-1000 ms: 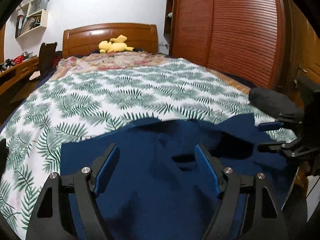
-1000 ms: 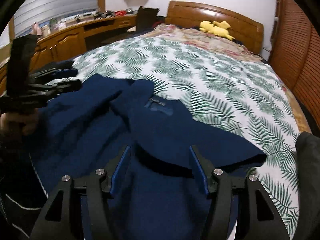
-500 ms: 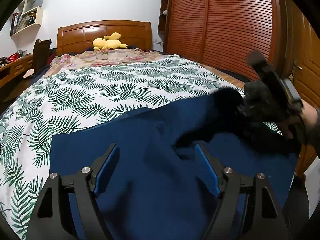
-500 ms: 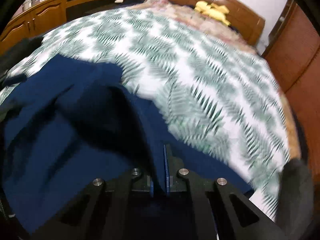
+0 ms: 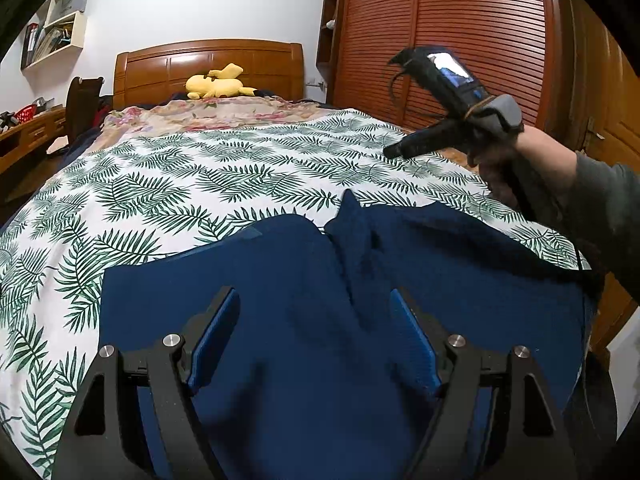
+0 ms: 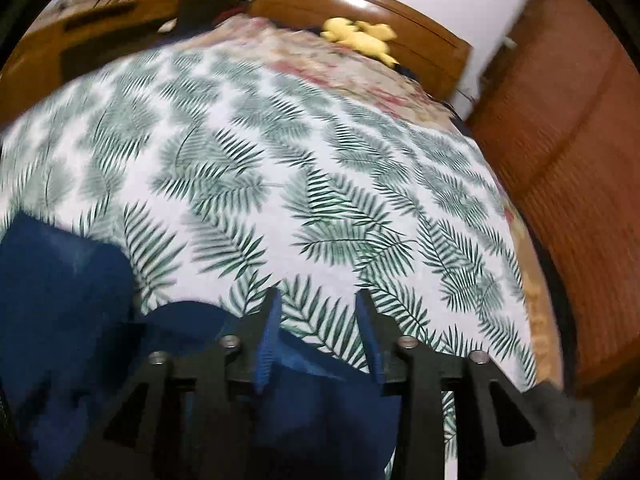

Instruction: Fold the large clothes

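Left wrist view gives me the bed (image 5: 200, 184) under its palm-leaf sheet, the louvred wardrobe (image 5: 460, 40) on the right, and the navy garment (image 5: 304, 288) spread at the near edge. My left gripper (image 5: 316, 340) hovers over it, jaws apart, gripping nothing. The right gripper (image 6: 318, 336) is opening above the cloth's edge, nothing pinched. A yellow plush toy (image 5: 218, 84) lies by the headboard. The right view is motion-blurred.

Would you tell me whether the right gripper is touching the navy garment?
Apart: in the left wrist view the right gripper, its fingers opening, hangs above the navy garment.
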Available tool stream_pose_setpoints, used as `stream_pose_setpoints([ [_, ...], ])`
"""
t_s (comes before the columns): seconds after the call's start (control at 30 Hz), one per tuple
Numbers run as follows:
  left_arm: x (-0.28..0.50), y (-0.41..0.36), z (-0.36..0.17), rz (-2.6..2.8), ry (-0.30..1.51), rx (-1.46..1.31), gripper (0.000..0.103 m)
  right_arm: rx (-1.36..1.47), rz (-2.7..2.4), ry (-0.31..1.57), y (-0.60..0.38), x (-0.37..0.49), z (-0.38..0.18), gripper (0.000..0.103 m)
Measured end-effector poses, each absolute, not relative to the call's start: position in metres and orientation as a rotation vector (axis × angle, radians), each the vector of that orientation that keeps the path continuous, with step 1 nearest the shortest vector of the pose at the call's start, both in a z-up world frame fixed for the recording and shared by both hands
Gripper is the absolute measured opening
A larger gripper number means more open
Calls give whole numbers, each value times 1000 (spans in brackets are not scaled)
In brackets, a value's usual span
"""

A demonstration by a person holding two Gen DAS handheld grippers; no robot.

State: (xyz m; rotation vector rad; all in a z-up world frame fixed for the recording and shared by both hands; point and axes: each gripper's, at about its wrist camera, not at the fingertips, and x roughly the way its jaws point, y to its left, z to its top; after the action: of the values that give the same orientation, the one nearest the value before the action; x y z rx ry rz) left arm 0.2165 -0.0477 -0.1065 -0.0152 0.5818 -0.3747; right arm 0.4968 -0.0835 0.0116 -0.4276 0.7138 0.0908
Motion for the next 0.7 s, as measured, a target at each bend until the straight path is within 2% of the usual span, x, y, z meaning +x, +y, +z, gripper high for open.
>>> stream_pose_setpoints([
  [0.53,219,-48,-108,-360,585,-11,78,-254,59,863,-189,484,-32,41],
  [0.7,219,-49,-109,-358,586,-6,78,-119,78,961,-221,496,-49,41],
])
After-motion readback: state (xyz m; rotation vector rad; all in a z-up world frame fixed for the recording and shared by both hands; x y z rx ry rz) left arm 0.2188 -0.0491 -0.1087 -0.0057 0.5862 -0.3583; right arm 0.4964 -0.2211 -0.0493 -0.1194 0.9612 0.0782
